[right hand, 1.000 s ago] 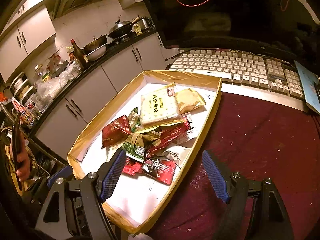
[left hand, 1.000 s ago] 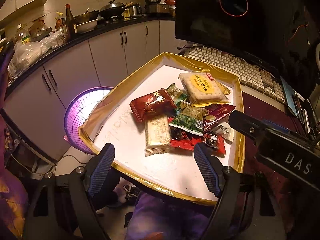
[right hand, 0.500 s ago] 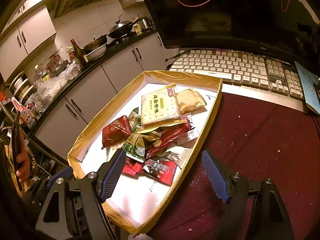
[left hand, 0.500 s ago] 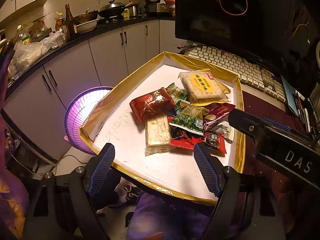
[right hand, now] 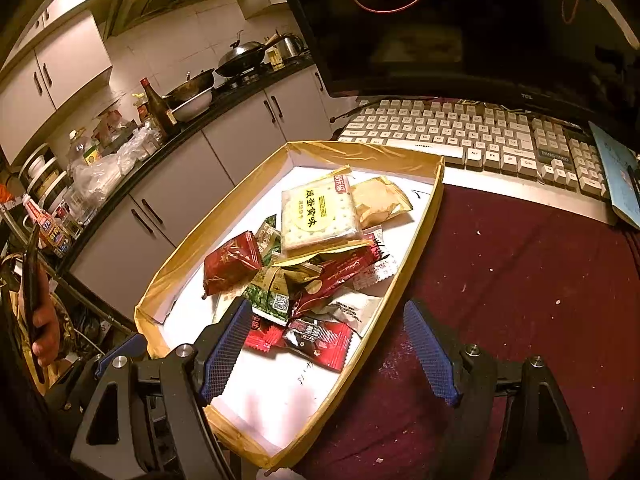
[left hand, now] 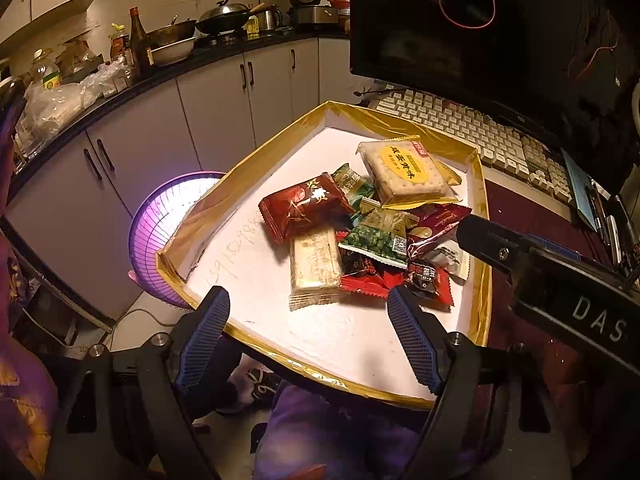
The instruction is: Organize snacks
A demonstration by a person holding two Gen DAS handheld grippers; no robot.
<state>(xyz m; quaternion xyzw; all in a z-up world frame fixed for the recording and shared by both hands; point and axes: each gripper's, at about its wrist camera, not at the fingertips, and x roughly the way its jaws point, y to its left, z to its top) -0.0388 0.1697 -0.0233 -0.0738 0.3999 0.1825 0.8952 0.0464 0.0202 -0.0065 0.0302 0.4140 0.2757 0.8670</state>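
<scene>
- The gold-edged tray holds a heap of snack packets: a red packet nearest, a dark-red packet mid-heap, a cracker pack farthest.
- The left gripper and the right gripper hover at the tray's near end, jaws wide, empty.

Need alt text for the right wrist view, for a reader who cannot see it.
The open right gripper hovers empty over the near end of a gold-edged tray holding a heap of snack packets, a cracker pack on top. A keyboard lies beyond it.
</scene>
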